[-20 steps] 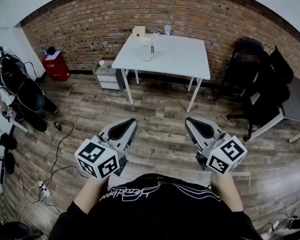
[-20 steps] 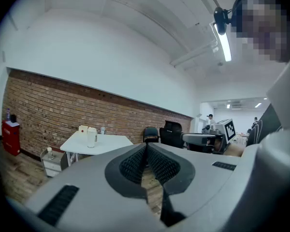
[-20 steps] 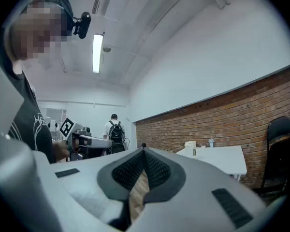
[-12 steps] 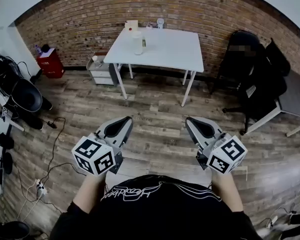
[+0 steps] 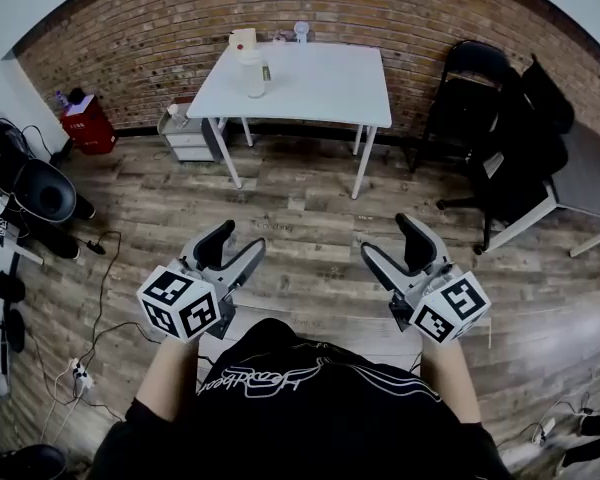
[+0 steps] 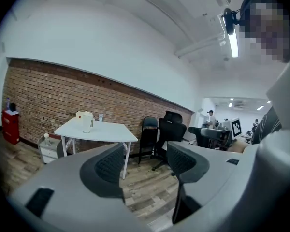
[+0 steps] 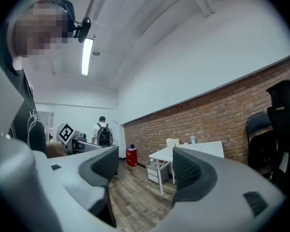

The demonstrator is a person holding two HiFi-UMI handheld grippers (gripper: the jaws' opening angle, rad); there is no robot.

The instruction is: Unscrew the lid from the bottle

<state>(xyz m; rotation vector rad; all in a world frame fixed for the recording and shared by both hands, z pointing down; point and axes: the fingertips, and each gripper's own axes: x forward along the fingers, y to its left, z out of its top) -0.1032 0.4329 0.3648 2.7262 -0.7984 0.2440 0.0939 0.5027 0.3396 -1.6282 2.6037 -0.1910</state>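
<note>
**A:** Where does the job stand?

**B:** Not begun, by my reading. The bottle (image 5: pixel 252 74) stands upright on the white table (image 5: pixel 325 78) by the brick wall (image 5: pixel 160 28), near the table's far left corner. It is well apart from both grippers and too small here to say much about its lid.

**A:** And the grippers?

**B:** The left gripper (image 5: pixel 238 240) and the right gripper (image 5: pixel 385 236) are held low in front of the person's body, over the wooden floor (image 5: pixel 310 208), both pointing roughly toward the table. On each one the jaws stand apart. Each gripper's own view shows only floor and room between its pads, so both are empty.

**A:** So which step is this?

**B:** The approach. The next move calls for closing the distance to the table. After that, I'd expect one gripper to clamp the bottle's body and keep it upright while the other closes on the lid and turns. I can't judge which gripper takes which part.

**A:** Anything to mind on the way?

**B:** A box (image 5: pixel 242 40) sits just behind the bottle, so the reach wants care there. A black chair (image 5: pixel 470 83) stands to the table's right and a small drawer unit (image 5: pixel 185 133) to its left. The floor between looks passable.
</note>
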